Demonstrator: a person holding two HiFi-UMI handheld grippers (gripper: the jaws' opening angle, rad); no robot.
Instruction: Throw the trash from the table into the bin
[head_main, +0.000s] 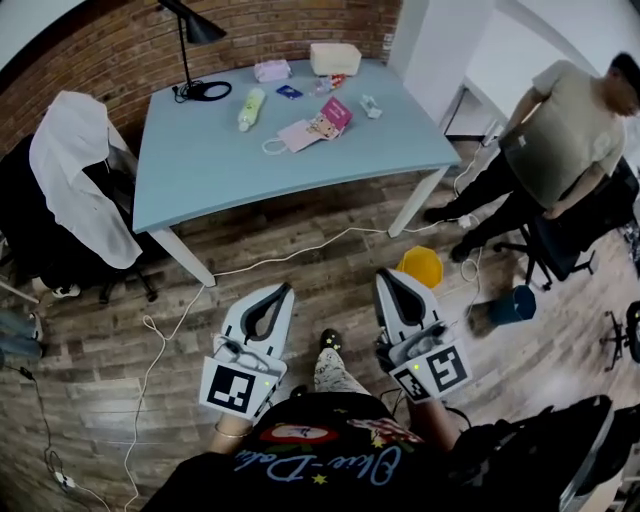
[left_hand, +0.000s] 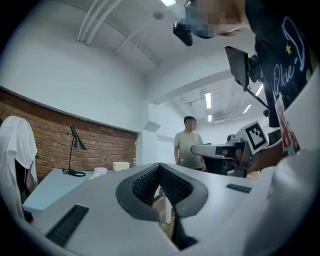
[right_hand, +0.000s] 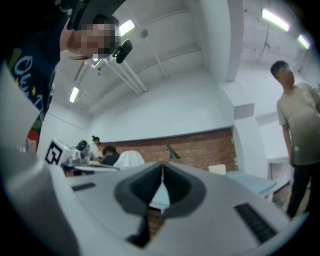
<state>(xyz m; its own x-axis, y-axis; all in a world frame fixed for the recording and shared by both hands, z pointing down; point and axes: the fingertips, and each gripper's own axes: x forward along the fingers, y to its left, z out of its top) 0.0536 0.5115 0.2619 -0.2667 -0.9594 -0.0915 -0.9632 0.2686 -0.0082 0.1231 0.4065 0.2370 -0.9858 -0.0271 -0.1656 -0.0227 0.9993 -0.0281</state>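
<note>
Table (head_main: 220, 170) ahead; left claw (head_main: 283, 292) and right claw (head_main: 386, 277) level, closed, empty.

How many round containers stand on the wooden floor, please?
2: a yellow round container beside the white table leg; a dark blue round container right of it. Others may be hidden.

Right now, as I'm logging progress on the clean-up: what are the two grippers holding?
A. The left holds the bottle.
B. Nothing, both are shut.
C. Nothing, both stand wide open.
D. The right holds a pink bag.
B: the left gripper and the right gripper each show jaws closed together with nothing between, while the bottle and pink bag lie on the table.
</note>
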